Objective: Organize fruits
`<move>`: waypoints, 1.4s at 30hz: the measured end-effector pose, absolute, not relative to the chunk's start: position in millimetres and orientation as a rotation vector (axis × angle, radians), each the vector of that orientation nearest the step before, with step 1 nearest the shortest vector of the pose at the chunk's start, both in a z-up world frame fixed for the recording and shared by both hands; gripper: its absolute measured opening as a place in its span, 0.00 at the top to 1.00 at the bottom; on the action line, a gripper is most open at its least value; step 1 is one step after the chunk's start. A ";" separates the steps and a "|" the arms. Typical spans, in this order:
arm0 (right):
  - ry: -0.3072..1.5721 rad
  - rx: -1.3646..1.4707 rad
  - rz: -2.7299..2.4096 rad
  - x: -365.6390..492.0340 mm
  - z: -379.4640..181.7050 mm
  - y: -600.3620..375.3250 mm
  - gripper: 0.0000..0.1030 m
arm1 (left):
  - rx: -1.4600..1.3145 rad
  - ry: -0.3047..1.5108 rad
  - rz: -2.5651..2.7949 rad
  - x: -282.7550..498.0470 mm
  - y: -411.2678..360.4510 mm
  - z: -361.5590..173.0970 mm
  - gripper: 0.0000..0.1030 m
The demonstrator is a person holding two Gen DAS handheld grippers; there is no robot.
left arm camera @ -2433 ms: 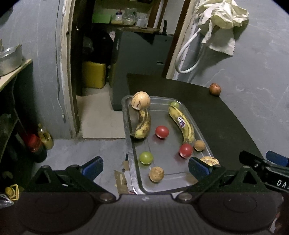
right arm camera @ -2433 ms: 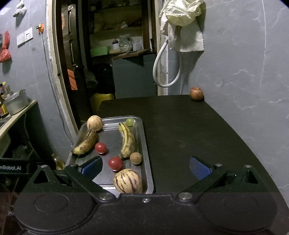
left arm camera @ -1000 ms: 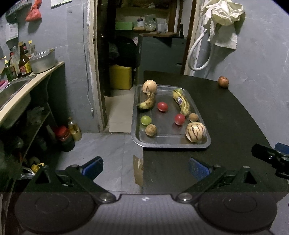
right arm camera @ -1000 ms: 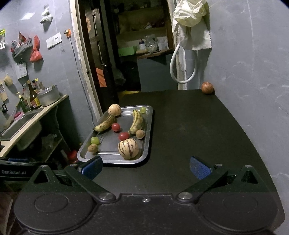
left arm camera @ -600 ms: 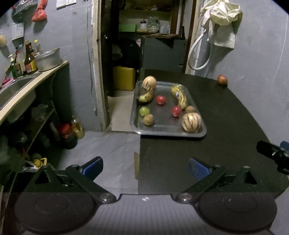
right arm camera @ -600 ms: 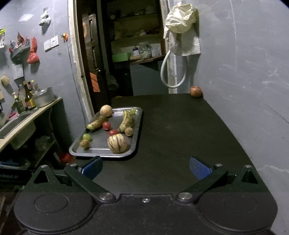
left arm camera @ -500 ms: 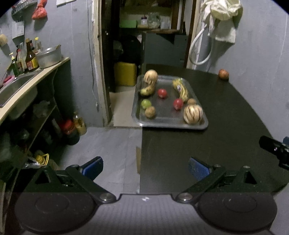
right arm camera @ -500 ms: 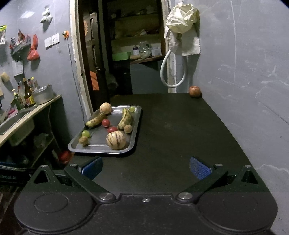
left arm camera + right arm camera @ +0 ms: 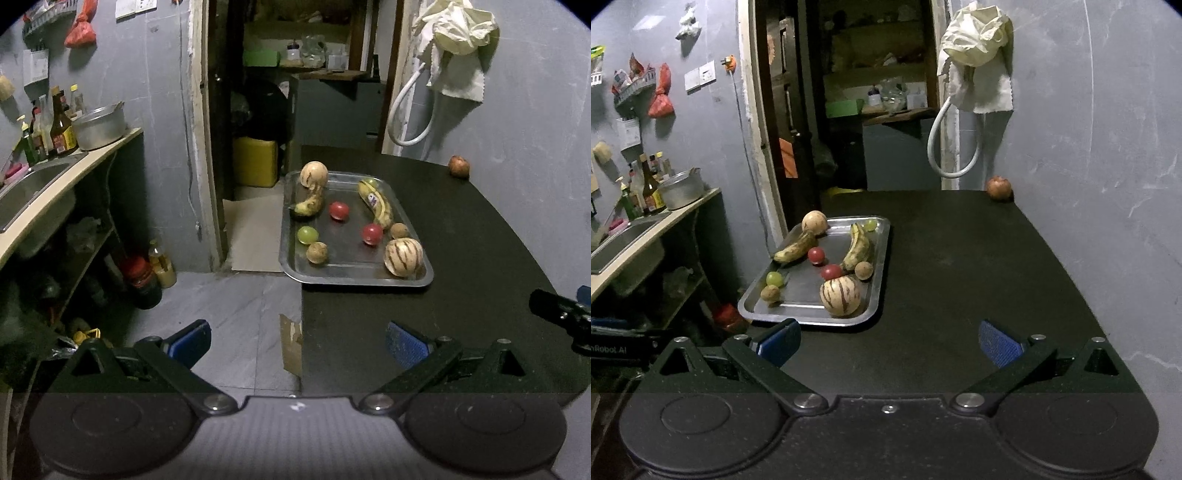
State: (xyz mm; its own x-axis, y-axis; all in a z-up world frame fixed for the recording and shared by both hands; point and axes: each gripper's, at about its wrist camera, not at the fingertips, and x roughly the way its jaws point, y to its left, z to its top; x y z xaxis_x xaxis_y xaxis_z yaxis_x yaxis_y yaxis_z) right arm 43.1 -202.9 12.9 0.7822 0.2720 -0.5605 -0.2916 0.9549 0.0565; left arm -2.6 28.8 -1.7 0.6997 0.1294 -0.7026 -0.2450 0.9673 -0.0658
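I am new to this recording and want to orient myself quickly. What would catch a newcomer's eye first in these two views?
The metal tray of fruit on the left side of the dark table draws the eye first, with a striped melon at its near edge and two bananas further back. Next comes a lone reddish fruit at the table's far corner by the wall. Both the left gripper and the right gripper are open and empty.

A dark counter (image 9: 960,266) carries a metal tray (image 9: 881,266) at its left edge and a lone reddish fruit (image 9: 998,188) by the wall.
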 end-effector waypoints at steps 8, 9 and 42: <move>0.588 -0.040 0.259 39.9 7.5 -191.5 0.01 | -0.143 0.750 0.164 4.0 44.0 -11.7 0.01; 0.588 -0.042 0.258 38.7 6.7 -189.6 0.01 | -0.140 0.755 0.158 3.9 44.7 -13.1 0.01; 0.656 -0.052 0.237 34.8 -8.5 -185.4 0.01 | -0.112 0.772 0.131 1.8 52.2 -19.6 0.01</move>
